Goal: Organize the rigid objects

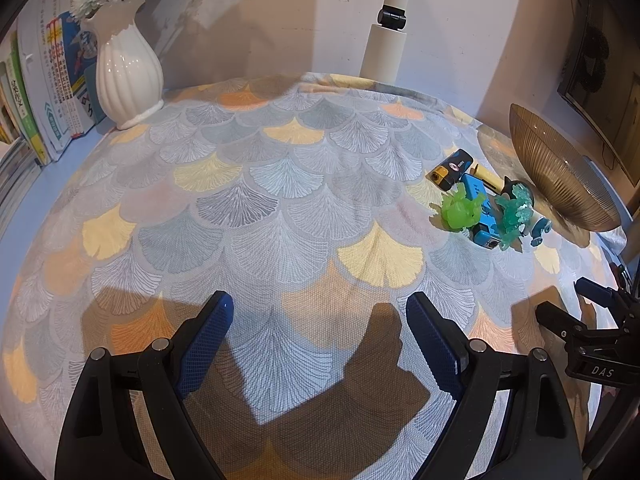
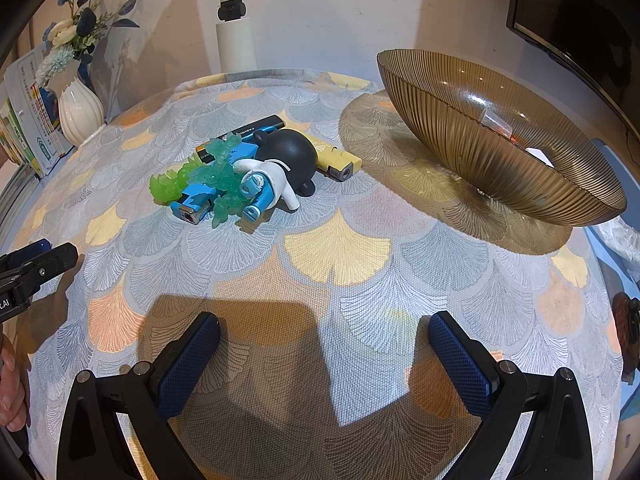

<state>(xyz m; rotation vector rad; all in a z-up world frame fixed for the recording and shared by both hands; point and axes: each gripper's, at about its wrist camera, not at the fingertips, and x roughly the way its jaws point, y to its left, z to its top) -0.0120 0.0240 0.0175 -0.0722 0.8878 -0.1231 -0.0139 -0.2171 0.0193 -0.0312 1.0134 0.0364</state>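
Note:
A small heap of rigid objects lies on the patterned tablecloth (image 2: 336, 256): a black-headed toy figure (image 2: 286, 162) in blue and white, a green translucent figure (image 2: 172, 186), a teal translucent figure (image 2: 218, 174), a blue lighter (image 2: 192, 208), a yellow lighter (image 2: 338, 164) and a dark lighter (image 2: 256, 125). In the left wrist view the same heap sits far right, with the green figure (image 1: 460, 210) and blue lighter (image 1: 482, 216). A ribbed amber glass bowl (image 2: 492, 140) stands right of the heap. My left gripper (image 1: 320, 340) and right gripper (image 2: 324, 360) both stand open and empty over bare cloth.
A white vase (image 1: 128, 68) with flowers and a row of books (image 1: 44, 92) stand at the back left. A white pole (image 1: 390, 20) rises behind the table. A dark screen (image 2: 576, 12) hangs at the right. Each gripper shows at the other view's edge: the right gripper (image 1: 592, 320).

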